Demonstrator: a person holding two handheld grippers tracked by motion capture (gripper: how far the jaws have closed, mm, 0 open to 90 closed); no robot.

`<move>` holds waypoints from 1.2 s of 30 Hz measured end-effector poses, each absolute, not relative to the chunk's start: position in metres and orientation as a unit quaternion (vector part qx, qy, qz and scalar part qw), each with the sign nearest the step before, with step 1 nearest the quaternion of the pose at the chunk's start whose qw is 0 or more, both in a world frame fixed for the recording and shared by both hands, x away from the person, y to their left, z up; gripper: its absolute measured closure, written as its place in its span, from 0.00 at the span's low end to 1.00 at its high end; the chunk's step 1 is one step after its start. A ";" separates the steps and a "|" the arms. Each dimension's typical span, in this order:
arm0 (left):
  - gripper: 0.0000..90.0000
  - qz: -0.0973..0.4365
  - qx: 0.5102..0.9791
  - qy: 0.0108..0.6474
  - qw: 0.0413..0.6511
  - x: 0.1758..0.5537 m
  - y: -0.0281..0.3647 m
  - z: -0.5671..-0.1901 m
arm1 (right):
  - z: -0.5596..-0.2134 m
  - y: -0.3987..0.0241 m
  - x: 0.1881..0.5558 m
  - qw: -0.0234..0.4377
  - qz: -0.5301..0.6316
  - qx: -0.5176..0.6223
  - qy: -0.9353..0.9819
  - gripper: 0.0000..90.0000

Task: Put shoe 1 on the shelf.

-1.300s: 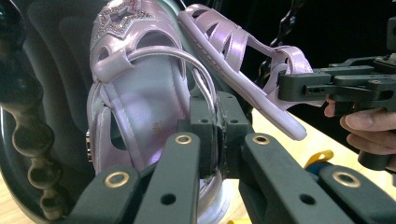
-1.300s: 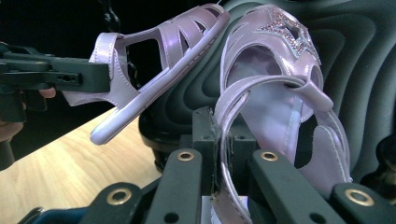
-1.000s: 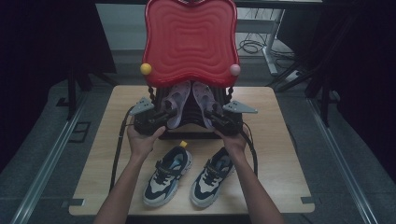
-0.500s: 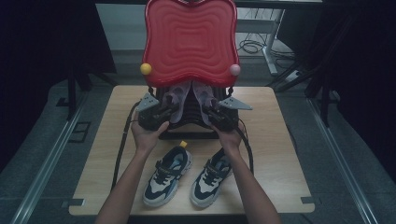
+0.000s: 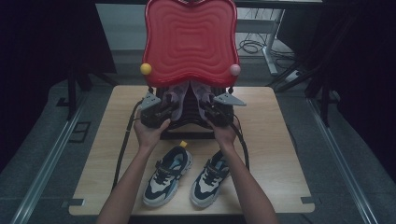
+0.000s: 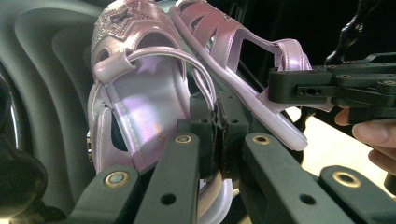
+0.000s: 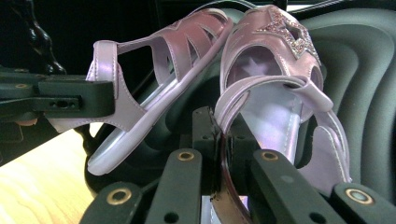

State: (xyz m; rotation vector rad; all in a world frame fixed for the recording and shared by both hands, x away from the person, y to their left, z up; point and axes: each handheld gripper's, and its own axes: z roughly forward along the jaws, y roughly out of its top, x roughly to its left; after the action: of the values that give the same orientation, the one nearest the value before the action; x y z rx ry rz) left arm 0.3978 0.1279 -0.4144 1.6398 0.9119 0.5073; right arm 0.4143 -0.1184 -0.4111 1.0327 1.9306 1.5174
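Note:
Two pink cut-out sandals sit toe-up against a black ribbed stand [image 5: 189, 114] under a red wavy panel [image 5: 190, 39]. My left gripper [image 6: 217, 126] is shut on the thin heel strap of the star-decorated left sandal [image 6: 144, 107]. My right gripper [image 7: 217, 135] is shut on the heel strap of the right sandal [image 7: 275, 107], which also carries a glitter star. From above, the left gripper [image 5: 156, 112] and right gripper [image 5: 215, 112] flank the left sandal [image 5: 175, 97] and right sandal [image 5: 201, 93], whose toes are hidden by the panel.
A pair of dark-and-white sneakers, left [image 5: 167, 175] and right [image 5: 210, 177], lies on the wooden table [image 5: 275, 140] between the person's forearms. A yellow ball [image 5: 145, 69] and a pink ball [image 5: 235, 69] hang at the panel's lower corners. Cables trail off both grippers.
Both hands have pushed slightly away from the person, carrying the sandals farther in under the red panel. Both grips stayed shut on the straps.

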 end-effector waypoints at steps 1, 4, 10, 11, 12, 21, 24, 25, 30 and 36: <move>0.97 0.217 0.695 0.389 0.564 0.399 0.128 -0.415 | -0.411 -0.117 0.415 0.239 0.553 0.376 0.704 0.95; 0.97 0.220 0.691 0.393 0.565 0.402 0.127 -0.417 | -0.411 -0.114 0.418 0.241 0.549 0.377 0.705 0.95; 0.97 0.231 0.690 0.392 0.563 0.407 0.124 -0.417 | -0.410 -0.110 0.423 0.250 0.548 0.375 0.704 0.95; 0.97 0.231 0.690 0.391 0.563 0.408 0.124 -0.416 | -0.410 -0.109 0.424 0.252 0.548 0.376 0.704 0.95; 0.97 0.233 0.691 0.390 0.562 0.409 0.123 -0.416 | -0.410 -0.108 0.425 0.254 0.547 0.377 0.703 0.95; 0.96 0.237 0.700 0.391 0.549 0.415 0.115 -0.426 | -0.424 -0.099 0.430 0.270 0.526 0.374 0.714 0.95; 0.96 0.232 0.705 0.390 0.545 0.416 0.113 -0.431 | -0.428 -0.101 0.432 0.261 0.524 0.374 0.720 0.94; 0.95 0.231 0.707 0.390 0.543 0.417 0.112 -0.432 | -0.429 -0.101 0.432 0.256 0.522 0.374 0.723 0.94; 0.92 0.228 0.710 0.388 0.542 0.416 0.112 -0.434 | -0.431 -0.100 0.432 0.252 0.517 0.375 0.727 0.93; 0.78 0.214 0.717 0.392 0.535 0.418 0.113 -0.439 | -0.432 -0.099 0.432 0.225 0.512 0.365 0.745 0.80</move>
State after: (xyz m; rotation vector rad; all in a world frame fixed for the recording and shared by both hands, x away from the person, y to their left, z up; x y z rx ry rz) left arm 0.4182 0.1128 -0.4386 1.7081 0.9334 0.5087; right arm 0.4323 -0.0987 -0.4317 1.0056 2.0544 1.4122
